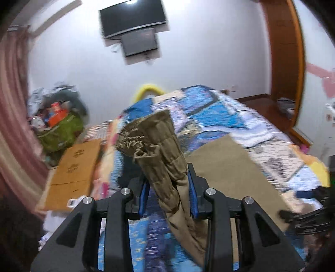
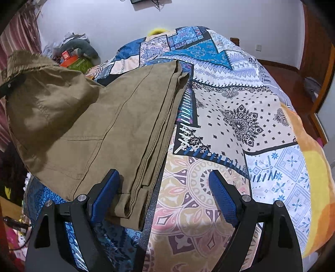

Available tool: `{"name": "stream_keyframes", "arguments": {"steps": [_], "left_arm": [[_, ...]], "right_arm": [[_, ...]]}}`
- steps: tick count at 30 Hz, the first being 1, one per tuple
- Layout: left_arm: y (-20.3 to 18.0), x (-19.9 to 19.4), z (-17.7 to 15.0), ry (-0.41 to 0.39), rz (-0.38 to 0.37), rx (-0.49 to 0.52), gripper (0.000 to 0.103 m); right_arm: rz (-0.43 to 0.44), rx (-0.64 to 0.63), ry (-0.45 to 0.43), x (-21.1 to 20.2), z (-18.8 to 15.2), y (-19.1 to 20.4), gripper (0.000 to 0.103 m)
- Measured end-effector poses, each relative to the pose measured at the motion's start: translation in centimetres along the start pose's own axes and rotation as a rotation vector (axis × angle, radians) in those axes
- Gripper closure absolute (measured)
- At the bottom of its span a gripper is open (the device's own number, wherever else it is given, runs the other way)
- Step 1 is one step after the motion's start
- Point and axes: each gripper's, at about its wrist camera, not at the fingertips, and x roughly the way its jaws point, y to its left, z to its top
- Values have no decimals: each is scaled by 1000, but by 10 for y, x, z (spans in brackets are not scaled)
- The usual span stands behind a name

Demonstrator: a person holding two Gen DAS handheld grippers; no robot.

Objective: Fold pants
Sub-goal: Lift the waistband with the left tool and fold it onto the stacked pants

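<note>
Olive-brown pants (image 2: 88, 121) lie folded lengthwise on the patterned bedspread (image 2: 240, 125), legs stacked, hems near my right gripper. My left gripper (image 1: 170, 188) is shut on the bunched elastic waistband (image 1: 146, 138) and holds it lifted above the bed; the rest of the pants (image 1: 226, 163) trails down to the right. The lifted waist end shows at the upper left of the right wrist view, with the left gripper's black tip (image 2: 12, 83) on it. My right gripper (image 2: 165, 188) is open and empty, its left finger (image 2: 104, 188) beside the leg hems.
A bed with a wooden frame (image 1: 291, 62) fills the room's middle. A cluttered pile with a green bag (image 1: 60, 129) and flat cardboard (image 1: 71, 173) lie left of the bed. A TV (image 1: 134, 18) hangs on the far wall.
</note>
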Motion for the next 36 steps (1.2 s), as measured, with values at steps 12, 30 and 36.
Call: {"name": "stream_keyframes", "arguments": {"steps": [12, 30, 36], "left_arm": [[-51, 35, 14, 231, -510, -99, 70], [-31, 54, 20, 193, -381, -20, 23], [6, 134, 36, 311, -235, -43, 23]], "right_arm": [[-13, -17, -6, -2, 0, 1, 18], [-56, -54, -30, -7, 1, 7, 18], [-62, -62, -39, -11, 0, 9, 18]]}}
